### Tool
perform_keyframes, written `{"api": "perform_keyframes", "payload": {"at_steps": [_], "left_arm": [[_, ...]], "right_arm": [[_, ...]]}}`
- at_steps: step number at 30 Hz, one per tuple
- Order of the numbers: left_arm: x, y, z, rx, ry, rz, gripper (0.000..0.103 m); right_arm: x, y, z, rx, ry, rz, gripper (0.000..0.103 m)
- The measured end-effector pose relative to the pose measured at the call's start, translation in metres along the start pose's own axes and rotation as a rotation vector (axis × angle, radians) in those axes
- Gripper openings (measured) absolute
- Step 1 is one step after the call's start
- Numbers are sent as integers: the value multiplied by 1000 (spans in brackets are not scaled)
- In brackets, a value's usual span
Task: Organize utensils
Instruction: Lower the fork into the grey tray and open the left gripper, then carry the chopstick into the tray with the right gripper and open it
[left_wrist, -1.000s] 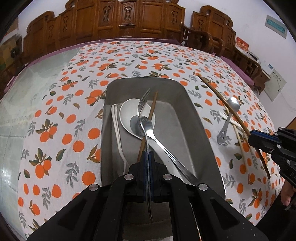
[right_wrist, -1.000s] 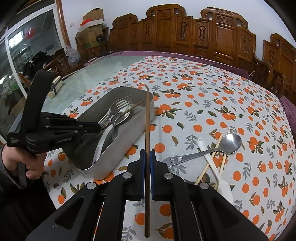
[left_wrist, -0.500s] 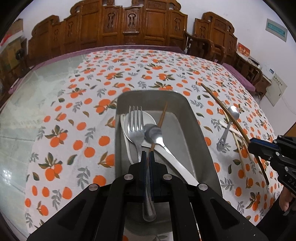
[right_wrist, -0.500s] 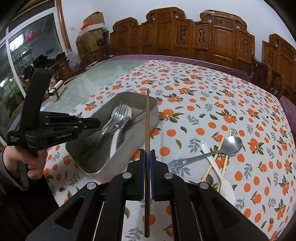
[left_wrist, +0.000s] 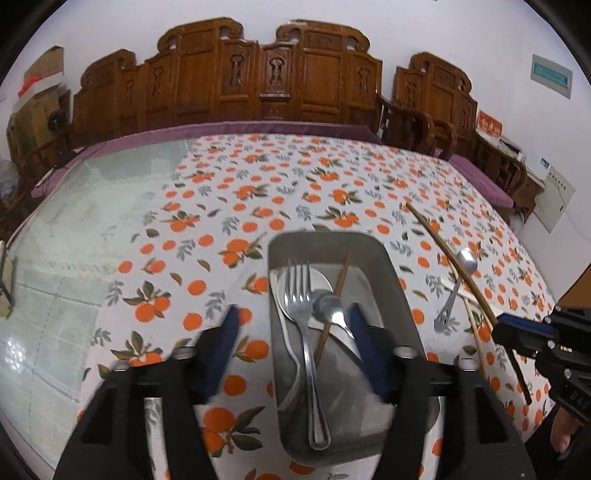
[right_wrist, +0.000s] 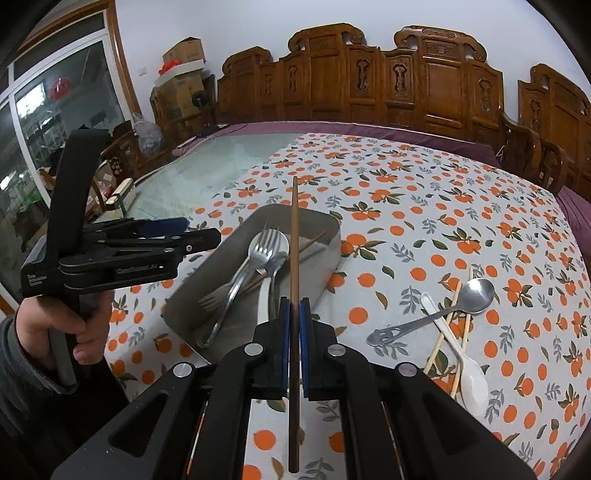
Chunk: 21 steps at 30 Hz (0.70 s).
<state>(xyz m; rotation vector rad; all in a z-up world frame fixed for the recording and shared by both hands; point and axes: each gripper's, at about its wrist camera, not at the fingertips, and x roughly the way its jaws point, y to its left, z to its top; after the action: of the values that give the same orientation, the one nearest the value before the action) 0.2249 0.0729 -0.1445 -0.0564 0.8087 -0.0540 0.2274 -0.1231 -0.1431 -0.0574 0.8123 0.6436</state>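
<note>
Utensils partly sorted: fork (left_wrist: 304, 332), spoons and one chopstick lie in the metal tray (left_wrist: 397, 295) on the bench (right_wrist: 424, 206); left hand-held gripper (left_wrist: 291, 354) spread wide above the tray, holding nothing; right hand-held gripper (right_wrist: 294, 347) pinching a dark chopstick (right_wrist: 294, 258), judged next to go into the tray; steel spoon (right_wrist: 443, 314), white spoon (right_wrist: 465, 365) and pale chopsticks (right_wrist: 448, 325) remain outside; gripper lettering illegible.
</note>
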Motion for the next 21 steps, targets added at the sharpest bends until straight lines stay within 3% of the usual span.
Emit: {"api": "perform_keyframes", "payload": {"at_steps": [3,5,21], "left_arm": [[-7,8,4,-13,-25,-2,89],[-10,15,5,-23,-30,3,91],[-23,50,11,-30,-57,31,92]], "right_arm": [[2,6,2,16,4,3,6],[7,13,4,11,12,-3,6],[53,37,26,35,61,-26,6]]}}
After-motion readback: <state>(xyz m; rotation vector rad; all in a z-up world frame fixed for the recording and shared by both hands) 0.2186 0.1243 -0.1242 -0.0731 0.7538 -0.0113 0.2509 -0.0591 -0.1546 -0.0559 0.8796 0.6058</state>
